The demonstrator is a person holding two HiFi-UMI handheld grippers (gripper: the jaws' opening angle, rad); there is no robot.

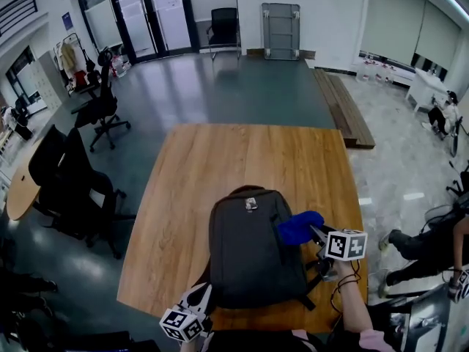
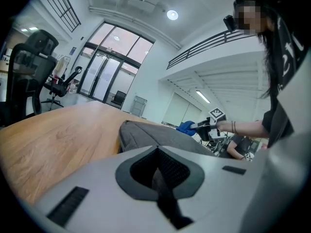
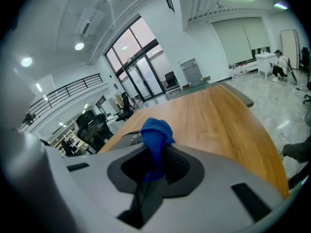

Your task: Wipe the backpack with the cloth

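**Wiping stage, near to far.** The left claw [image 2: 156,152] is shown with jaws together and nothing seen between them, just beside the backpack's [image 1: 249,251] near corner at 7 o'clock. The backpack is laid flat at the near end of the tabletop [image 1: 220,167]. The right claw [image 3: 158,152] is clamped on the blue cloth [image 1: 299,227], which is held at the backpack's edge at 2 o'clock, apparently touching. The wiping step is judged in hand. Next, the cloth is to be drawn across the front panel under light pressure, with the bag steadied.
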